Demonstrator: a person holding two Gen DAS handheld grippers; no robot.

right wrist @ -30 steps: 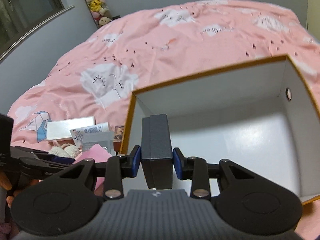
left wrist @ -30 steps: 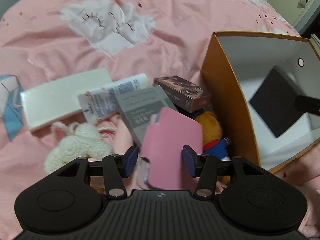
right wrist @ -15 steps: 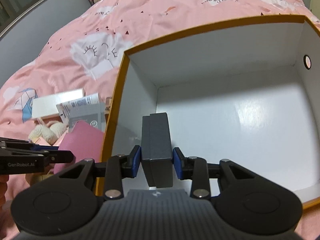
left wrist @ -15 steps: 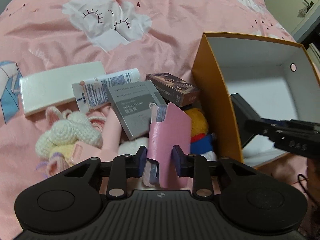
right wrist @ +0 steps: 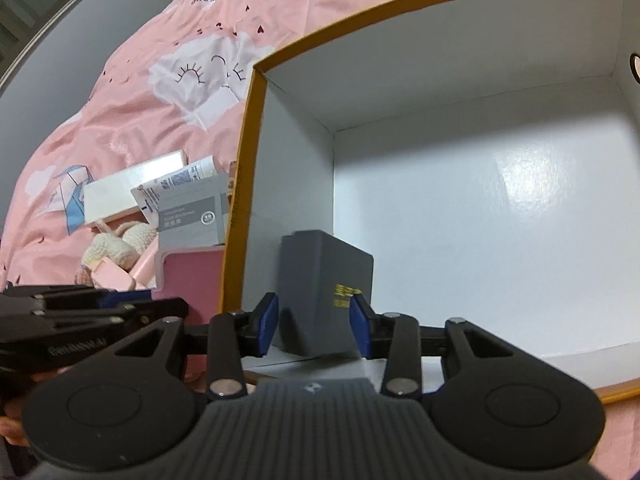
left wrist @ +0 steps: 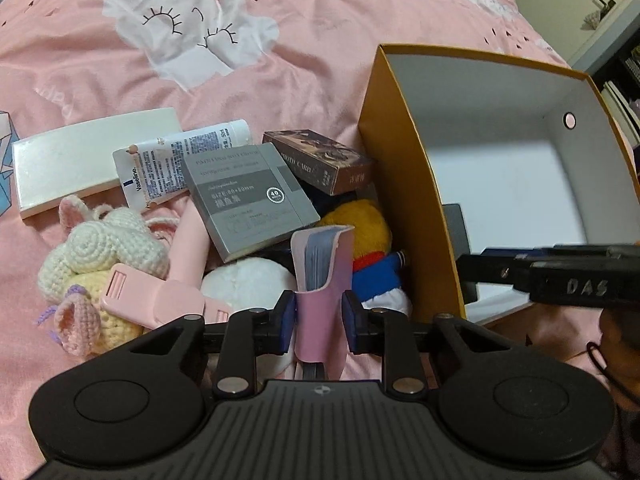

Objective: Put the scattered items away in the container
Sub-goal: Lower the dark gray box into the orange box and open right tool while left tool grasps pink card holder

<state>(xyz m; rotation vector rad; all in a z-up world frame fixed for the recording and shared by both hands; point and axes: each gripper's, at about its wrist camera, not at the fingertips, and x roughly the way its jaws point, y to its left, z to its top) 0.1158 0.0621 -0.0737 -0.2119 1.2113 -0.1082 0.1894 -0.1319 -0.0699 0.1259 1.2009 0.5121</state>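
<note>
Boxes: one orange container (left wrist: 404, 184), four smaller (left wrist: 244, 196) boxes.

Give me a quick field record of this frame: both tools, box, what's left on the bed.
left tool: jaws closing on the pink wallet, upright, pads at its sides
right tool: inside the box, jaws opening, pads clear of the dark case
dark case: on the box floor, tilted, near the left wall
box: orange outside, white inside, no other item seen in it
bed: white box, tube, grey pack, card box, crochet toys, plush
</note>
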